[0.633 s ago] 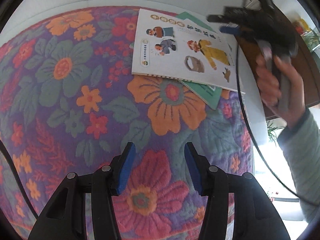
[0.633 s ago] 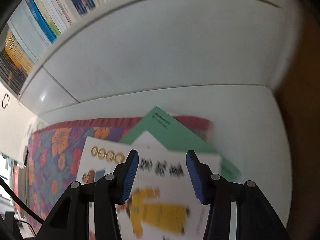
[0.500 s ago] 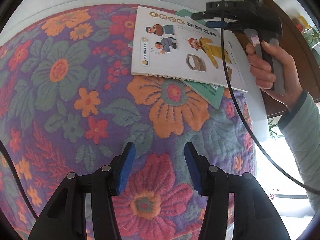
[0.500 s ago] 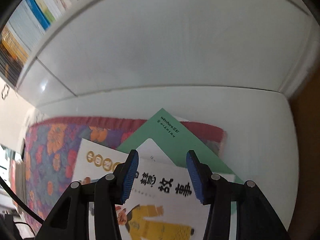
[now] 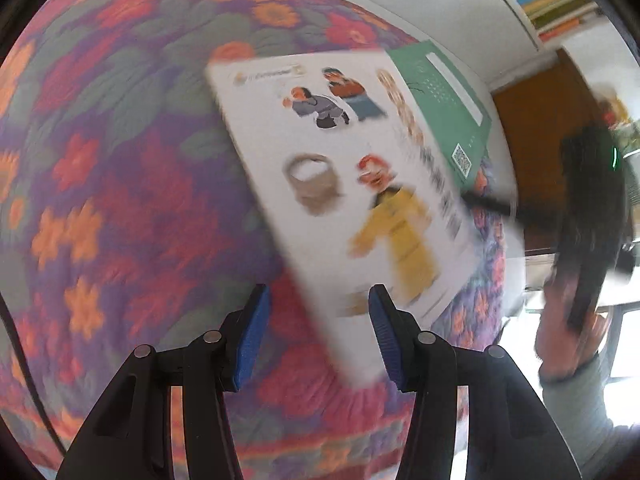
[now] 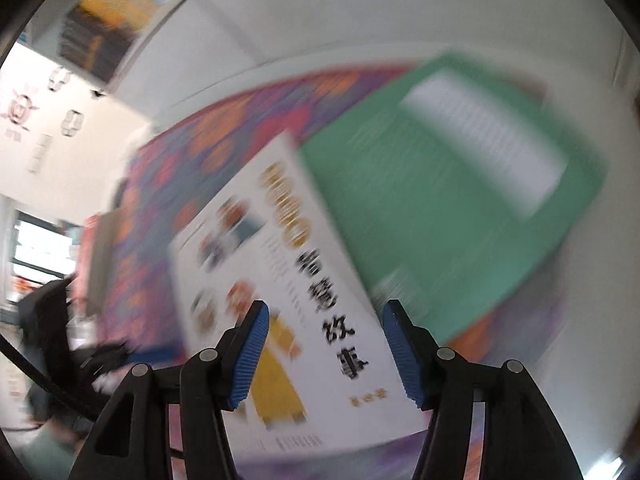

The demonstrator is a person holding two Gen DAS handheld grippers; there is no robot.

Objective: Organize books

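Your right claw [image 6: 322, 354], empty, has just been widening over the white illustrated storybook [image 6: 280, 300], probably to take its edge; your left claw [image 5: 316, 330] hangs part-open, empty.

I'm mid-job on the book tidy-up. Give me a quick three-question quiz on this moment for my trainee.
1. True or false: the white picture book lies partly on top of the green book.
2. What covers the surface under both books? A floral cloth, B bare wood, C newspaper.
3. Fill in: the left gripper and the right gripper both stand ___, gripping nothing.

Key: 1 true; 2 A, the floral cloth; 3 open.
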